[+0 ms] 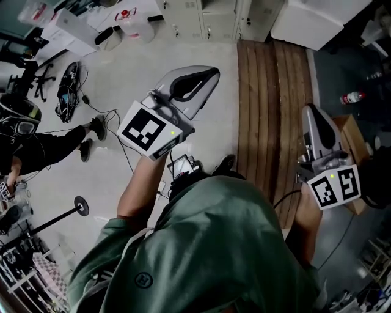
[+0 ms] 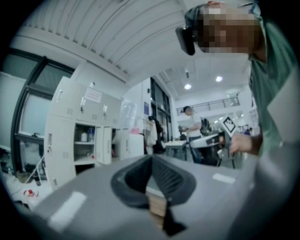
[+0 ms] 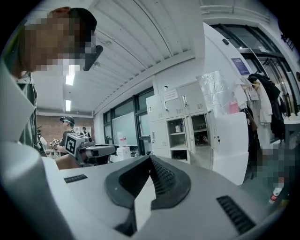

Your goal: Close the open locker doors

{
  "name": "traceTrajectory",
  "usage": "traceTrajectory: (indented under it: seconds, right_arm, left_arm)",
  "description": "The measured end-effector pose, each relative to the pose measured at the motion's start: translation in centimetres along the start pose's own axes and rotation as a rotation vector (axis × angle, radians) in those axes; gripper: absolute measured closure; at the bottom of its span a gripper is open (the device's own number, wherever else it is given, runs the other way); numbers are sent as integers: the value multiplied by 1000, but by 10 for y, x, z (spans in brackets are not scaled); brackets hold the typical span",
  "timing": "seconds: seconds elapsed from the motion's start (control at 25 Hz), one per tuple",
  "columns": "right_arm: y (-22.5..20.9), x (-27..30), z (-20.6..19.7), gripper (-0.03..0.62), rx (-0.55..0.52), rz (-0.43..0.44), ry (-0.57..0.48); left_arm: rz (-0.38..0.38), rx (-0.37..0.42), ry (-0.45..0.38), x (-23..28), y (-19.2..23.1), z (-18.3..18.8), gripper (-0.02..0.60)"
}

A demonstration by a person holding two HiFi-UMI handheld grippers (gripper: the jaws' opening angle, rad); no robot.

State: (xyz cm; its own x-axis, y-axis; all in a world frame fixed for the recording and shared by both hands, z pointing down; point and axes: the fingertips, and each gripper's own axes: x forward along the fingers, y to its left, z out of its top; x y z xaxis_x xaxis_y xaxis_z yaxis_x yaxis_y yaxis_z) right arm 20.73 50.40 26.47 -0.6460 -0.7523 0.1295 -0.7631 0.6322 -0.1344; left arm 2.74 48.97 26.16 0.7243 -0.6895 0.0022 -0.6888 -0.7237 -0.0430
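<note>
- Holding a gripper in each hand, the person in the green shirt (image 1: pixel 214 244) stands well apart from the lockers (image 1: pixel 201 18), which run along the top edge of the head view.
- The left gripper (image 1: pixel 204 78) sits at the centre of that view; its own view shows its fingers (image 2: pixel 161 176) pressed together at the tips, with nothing between them.
- The right gripper (image 1: pixel 313 119) sits at the right edge over a strip of wooden floor (image 1: pixel 269 98); its fingers (image 3: pixel 161 178) are likewise closed on nothing.
- In the left gripper view the lockers stand at the left, with one open compartment (image 2: pixel 84 140) and its door (image 2: pixel 104 144) swung out.
- In the right gripper view they stand right of centre, with two compartments open and a wide white door (image 3: pixel 229 140) standing out beside them.
- A second person (image 1: pixel 36 147) in dark clothes is at the left edge of the head view.
</note>
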Motion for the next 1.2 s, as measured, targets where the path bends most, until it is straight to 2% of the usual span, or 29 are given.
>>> traceTrajectory:
  seconds: [0.16, 0.28, 0.48, 1.0, 1.2]
  right_arm:
    - [-23, 4, 3, 589, 3, 17, -6]
    - [-36, 8, 6, 589, 2, 25, -11]
    - [-46, 21, 12, 589, 8, 28, -17]
    - [-46, 86, 32, 589, 2, -56, -41]
    - [-39, 120, 39, 589, -7, -76, -28]
  left_arm:
    - [9, 12, 14, 25, 0, -2, 583]
    - [25, 19, 60, 36, 3, -7, 584]
    - [4, 29, 7, 52, 10, 6, 583]
    - [-79, 58, -15, 67, 85, 11, 583]
    - [-107, 43, -36, 69, 118, 12, 583]
